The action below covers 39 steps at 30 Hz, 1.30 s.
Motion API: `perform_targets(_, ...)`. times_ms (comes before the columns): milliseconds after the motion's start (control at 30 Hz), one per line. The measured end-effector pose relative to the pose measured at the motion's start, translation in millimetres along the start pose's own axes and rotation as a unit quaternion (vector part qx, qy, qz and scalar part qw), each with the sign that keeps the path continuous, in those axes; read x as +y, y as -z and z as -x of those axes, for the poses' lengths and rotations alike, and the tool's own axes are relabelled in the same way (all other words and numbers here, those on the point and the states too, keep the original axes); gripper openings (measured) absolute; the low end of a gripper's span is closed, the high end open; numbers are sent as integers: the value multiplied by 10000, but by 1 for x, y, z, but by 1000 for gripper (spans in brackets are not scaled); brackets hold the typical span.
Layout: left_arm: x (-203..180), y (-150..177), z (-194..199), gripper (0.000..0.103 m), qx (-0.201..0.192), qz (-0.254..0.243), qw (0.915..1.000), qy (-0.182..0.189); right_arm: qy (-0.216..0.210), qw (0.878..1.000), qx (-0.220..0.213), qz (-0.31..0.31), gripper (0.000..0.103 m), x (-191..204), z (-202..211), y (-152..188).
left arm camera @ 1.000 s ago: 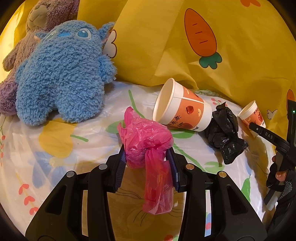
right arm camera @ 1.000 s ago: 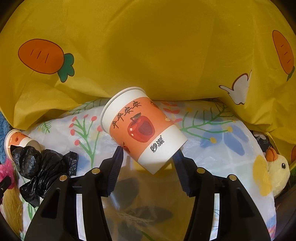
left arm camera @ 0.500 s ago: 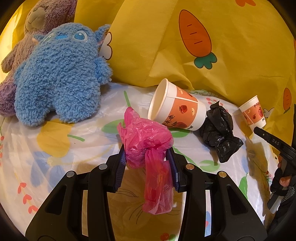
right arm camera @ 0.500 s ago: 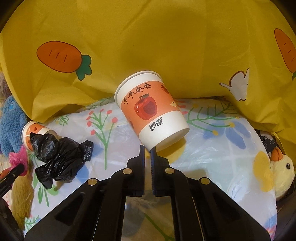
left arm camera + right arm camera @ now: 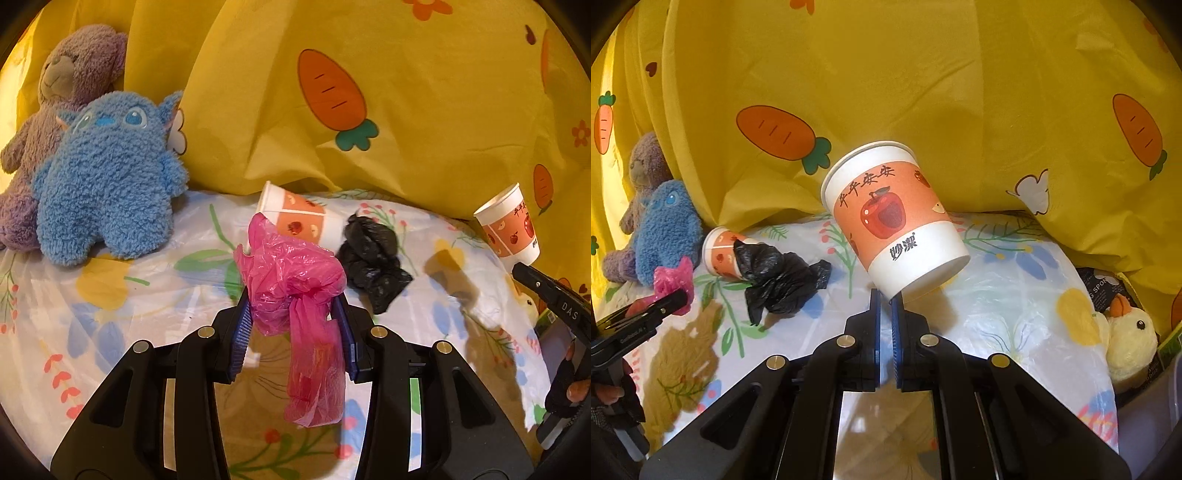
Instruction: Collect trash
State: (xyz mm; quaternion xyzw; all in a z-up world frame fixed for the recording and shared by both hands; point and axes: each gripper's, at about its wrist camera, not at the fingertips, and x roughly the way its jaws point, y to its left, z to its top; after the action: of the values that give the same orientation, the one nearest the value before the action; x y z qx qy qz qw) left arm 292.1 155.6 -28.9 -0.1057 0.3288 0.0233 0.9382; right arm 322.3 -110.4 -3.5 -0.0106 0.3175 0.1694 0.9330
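an orange-and-white paper cup (image 5: pixel 894 218), pinched at its base rim by the right gripper (image 5: pixel 885 299), is now lifted off the bed; a crumpled pink plastic bag (image 5: pixel 295 284) is held by the left gripper (image 5: pixel 293 314); at ten o'clock a black bag (image 5: pixel 779 278) is left.

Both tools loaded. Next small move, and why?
Probably carry both loads off the bed to a bin, which isn't in view. The left tool clamps the pink plastic bag; the right tool pinches the paper cup by its base rim, clear of the sheet.

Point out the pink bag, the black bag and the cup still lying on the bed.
pink bag (image 5: pixel 291 280), left wrist view, on its crumpled upper bunch.
black bag (image 5: pixel 775 277), right wrist view, on its crumpled middle.
lying cup (image 5: pixel 295 218), left wrist view, on its orange band.
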Motion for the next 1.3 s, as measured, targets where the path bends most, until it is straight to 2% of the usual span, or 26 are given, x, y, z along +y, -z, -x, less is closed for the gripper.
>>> perform_targets(167,-47,3,42,40,-229,-362,9985,345,102,9999,-116,45,6,-10,56,14)
perform_targets(300,-100,11,72,40,-353,-718,9938,769,272,9995,-166,21,6,-24,97,34)
perform_targets(567,-213,43,109,40,-323,-1397,9747,1714,907,9954,-283,-133,6,-68,160,74)
perform_targets(900,-326,79,113,40,-57,-1906,9492,2505,1666,9827,-346,-727,7,-147,205,111)
perform_targets(1167,-394,93,106,40,144,-2093,9299,3020,2081,9685,-272,-1338,7,-204,223,132)
perform_targets(1300,-416,99,98,40,248,-2128,9249,3142,2143,9639,-207,-1565,7,-221,223,138)
